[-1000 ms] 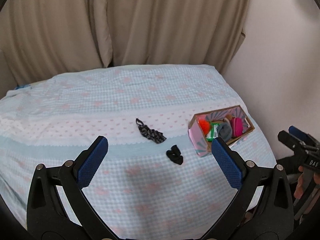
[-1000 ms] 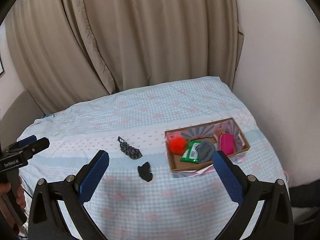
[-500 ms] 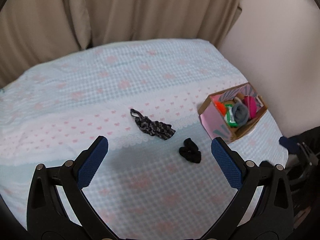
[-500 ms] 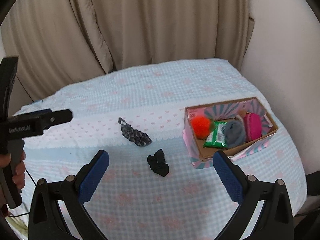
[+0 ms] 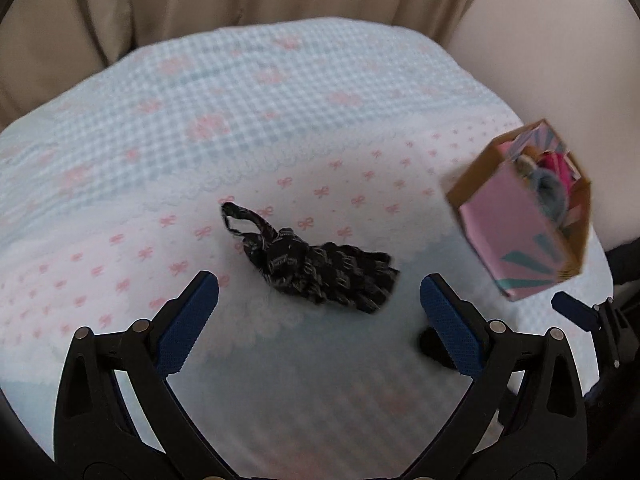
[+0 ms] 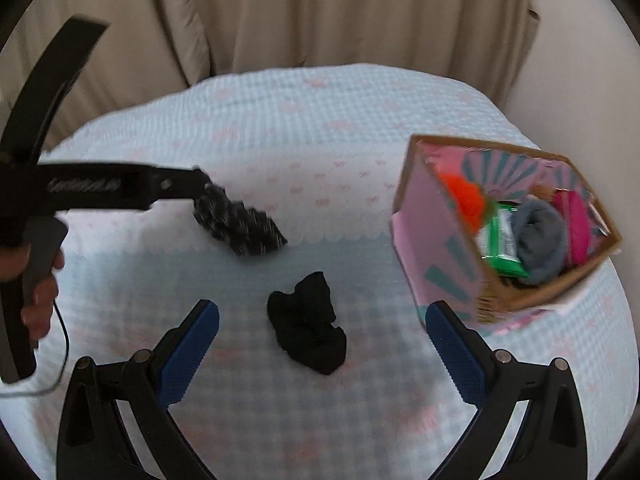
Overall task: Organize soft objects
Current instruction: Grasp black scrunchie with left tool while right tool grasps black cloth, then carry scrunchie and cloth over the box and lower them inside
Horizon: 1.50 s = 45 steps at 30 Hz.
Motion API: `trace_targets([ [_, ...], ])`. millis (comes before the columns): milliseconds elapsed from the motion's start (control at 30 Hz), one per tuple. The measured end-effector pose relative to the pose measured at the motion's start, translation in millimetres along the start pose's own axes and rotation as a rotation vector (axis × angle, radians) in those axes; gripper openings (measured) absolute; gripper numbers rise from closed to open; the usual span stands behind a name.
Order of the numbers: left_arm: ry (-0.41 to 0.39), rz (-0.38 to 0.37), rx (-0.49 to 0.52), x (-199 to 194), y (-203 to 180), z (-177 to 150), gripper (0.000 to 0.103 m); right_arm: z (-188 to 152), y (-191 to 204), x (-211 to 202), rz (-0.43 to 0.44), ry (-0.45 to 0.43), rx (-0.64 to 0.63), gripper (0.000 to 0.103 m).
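Both grippers, jaws spread, approach cloth left of the box [image 6: 440, 240]: left gripper [image 5: 319, 304] needs the patterned pouch [image 5: 320, 276], right gripper [image 6: 322, 334] the black scrunchie [image 6: 308, 324].

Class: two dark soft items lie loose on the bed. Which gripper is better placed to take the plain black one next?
Right gripper: open, the black scrunchie lies between its fingers. The left gripper faces the patterned cloth.

In the left wrist view, the black scrunchie [image 5: 430, 344] lies mostly hidden behind the right finger of the left tongs [image 5: 319, 300]. The cardboard box [image 5: 516, 236] at the right is blurred, its contents hard to tell apart. In the right wrist view, the left tongs' tip covers the far end of the patterned cloth [image 6: 240, 226], which is smeared by motion.
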<state>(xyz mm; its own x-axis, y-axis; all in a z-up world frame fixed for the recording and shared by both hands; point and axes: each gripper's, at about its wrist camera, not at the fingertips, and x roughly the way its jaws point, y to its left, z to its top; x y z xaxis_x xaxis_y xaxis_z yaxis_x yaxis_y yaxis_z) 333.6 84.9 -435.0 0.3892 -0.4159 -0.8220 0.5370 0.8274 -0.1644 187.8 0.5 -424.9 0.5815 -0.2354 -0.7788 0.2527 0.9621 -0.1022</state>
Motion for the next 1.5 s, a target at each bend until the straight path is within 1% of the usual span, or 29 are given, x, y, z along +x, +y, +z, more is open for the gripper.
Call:
trace_targets([
  [67, 0.013, -0.006, 0.014, 23.4, 2.7, -0.4, 0.101, -4.2, 3.1, 16.8, 0.01, 0.006, -0.009, 0.103],
  [133, 0.027, -0.009, 0.034, 39.8, 1.6, -0.9, 0.101, -7.9, 6.4, 30.1, 0.018, 0.011, -0.017, 0.099],
  [267, 0.051, 0.004, 0.083, 62.8, -2.9, -0.7, 0.101, -14.3, 11.0, 55.1, 0.029, 0.032, -0.018, 0.097],
  [333, 0.053, 0.019, 0.106, 71.5, -4.2, -0.5, 0.1, -15.7, 12.1, 62.8, 0.031, 0.04, -0.022, 0.091],
  [367, 0.053, 0.021, 0.11, 73.7, -3.6, -0.2, 0.099, -16.4, 12.4, 66.1, 0.037, 0.046, -0.023, 0.085],
  [400, 0.055, 0.02, 0.108, 75.0, -2.7, 0.2, 0.093, -17.4, 12.7, 69.6, 0.046, 0.057, -0.024, 0.081],
  [433, 0.064, 0.023, 0.106, 77.4, -1.6, 1.2, 0.09, -19.1, 13.5, 72.4, 0.05, 0.067, -0.029, 0.081],
  [467, 0.066, 0.023, 0.107, 77.6, -0.4, 1.4, 0.085, -19.8, 13.7, 73.4, 0.049, 0.071, -0.033, 0.079],
  [533, 0.063, 0.023, 0.117, 76.4, 0.3, 2.1, 0.08, -20.8, 12.7, 74.2, 0.057, 0.081, -0.036, 0.074],
  [600, 0.064, 0.033, 0.132, 75.6, -1.1, 0.6, 0.072, -20.3, 12.8, 75.3, 0.061, 0.089, -0.039, 0.062],
  [633, 0.064, 0.042, 0.142, 75.7, -1.6, 0.0, 0.067, -20.5, 12.3, 74.8, 0.061, 0.092, -0.042, 0.059],
  [667, 0.064, 0.049, 0.147, 75.4, -1.8, -0.3, 0.065, -21.0, 11.9, 74.7, 0.06, 0.095, -0.045, 0.053],
  [700, 0.064, 0.056, 0.145, 74.0, -1.0, -0.9, 0.06, -21.0, 11.9, 74.4, 0.059, 0.099, -0.048, 0.047],
  [733, 0.066, 0.058, 0.136, 73.0, 1.2, -0.8, 0.055, -20.6, 12.3, 73.9, 0.057, 0.104, -0.054, 0.043],
  [767, 0.065, 0.06, 0.127, 71.4, 3.1, -0.7, 0.052, -20.2, 11.9, 73.3, 0.056, 0.105, -0.059, 0.035],
  [833, 0.063, 0.064, 0.113, 66.8, 5.1, -0.3, 0.045, -18.1, 12.0, 72.0, 0.066, 0.11, -0.063, 0.031],
  [900, 0.059, 0.073, 0.101, 59.6, 6.7, -0.1, 0.044, -15.1, 10.1, 69.4, 0.09, 0.113, -0.052, 0.028],
  [1033, 0.044, 0.075, 0.08, 40.5, 6.0, 1.7, 0.043, -6.0, 7.3, 52.3, 0.098, 0.09, -0.041, 0.028],
  [1133, 0.028, 0.081, 0.066, 17.4, 2.2, 3.7, 0.043, 3.2, 6.5, 33.2, 0.099, 0.068, -0.041, 0.028],
  [1267, 0.003, 0.084, 0.053, -20.3, -7.1, 12.3, 0.043, 16.6, 2.6, 0.1, 0.101, 0.041, -0.038, 0.028],
  [1367, -0.019, 0.09, 0.062, -58.9, -19.5, 21.5, 0.043, 28.3, -0.8, -29.7, 0.099, 0.021, -0.032, 0.028],
  [1400, -0.024, 0.094, 0.065, -67.1, -22.3, 24.0, 0.043, 32.9, -3.0, -40.6, 0.099, 0.013, -0.029, 0.028],
  [1467, -0.048, 0.103, 0.061, -97.1, -30.7, 33.5, 0.043, 42.2, -7.3, -66.9, 0.093, -0.008, -0.028, 0.028],
  [1500, -0.054, 0.104, 0.058, -104.6, -32.7, 37.2, 0.043, 47.7, -8.8, -77.8, 0.091, -0.018, -0.03, 0.028],
])
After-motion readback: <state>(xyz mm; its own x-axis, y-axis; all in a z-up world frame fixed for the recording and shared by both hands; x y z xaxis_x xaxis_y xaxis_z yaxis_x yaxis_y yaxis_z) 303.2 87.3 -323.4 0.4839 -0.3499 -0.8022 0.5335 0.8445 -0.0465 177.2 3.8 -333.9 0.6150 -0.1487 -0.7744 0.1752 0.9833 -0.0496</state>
